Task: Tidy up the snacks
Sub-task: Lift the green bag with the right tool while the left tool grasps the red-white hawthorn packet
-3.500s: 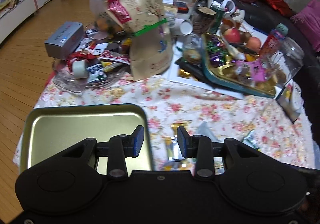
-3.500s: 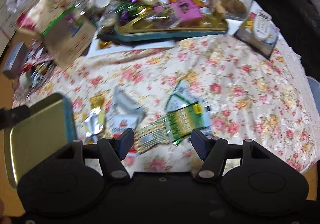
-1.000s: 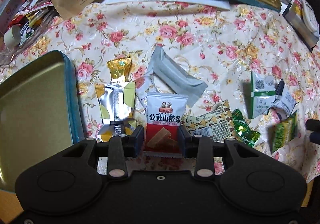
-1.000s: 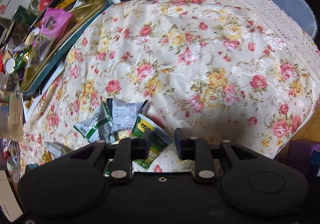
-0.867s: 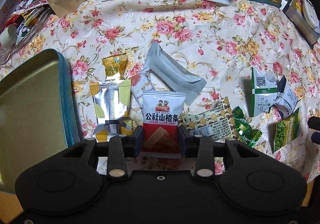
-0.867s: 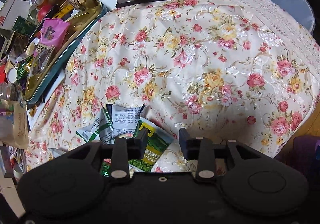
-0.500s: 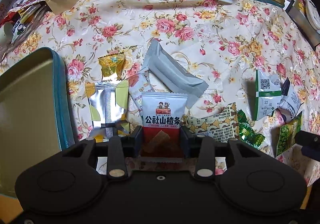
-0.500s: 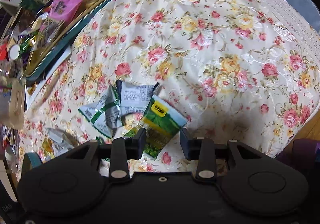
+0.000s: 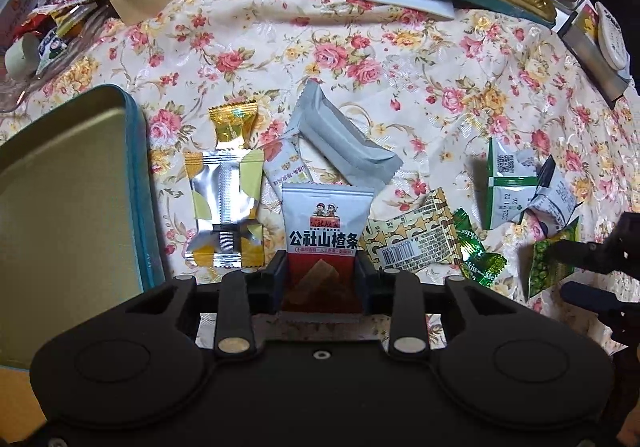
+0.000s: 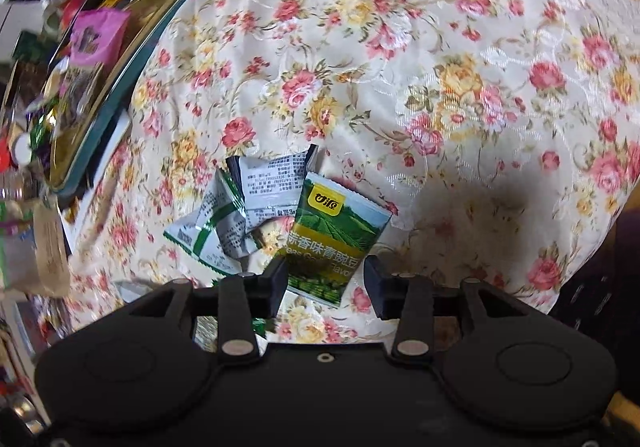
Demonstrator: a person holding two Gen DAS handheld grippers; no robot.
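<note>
Left wrist: closing left gripper (image 9: 320,277) pinches one hawthorn-strip packet (image 9: 326,243); right wrist: opening right gripper (image 10: 325,281) straddles one green-pea packet (image 10: 334,243).

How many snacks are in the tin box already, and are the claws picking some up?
None yet: the visible part of the gold tin is bare. The left claw is closing around the red-and-white hawthorn packet. The right claw is opening over the green pea packet. Other wrapped snacks wait on the flowered cloth.

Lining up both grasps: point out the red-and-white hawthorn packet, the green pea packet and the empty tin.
Red-and-white hawthorn packet (image 9: 325,235), left wrist view, on its printed front.
Green pea packet (image 10: 334,235), right wrist view, on its green front.
Empty tin (image 9: 60,207), left wrist view, on its bare gold floor.
</note>
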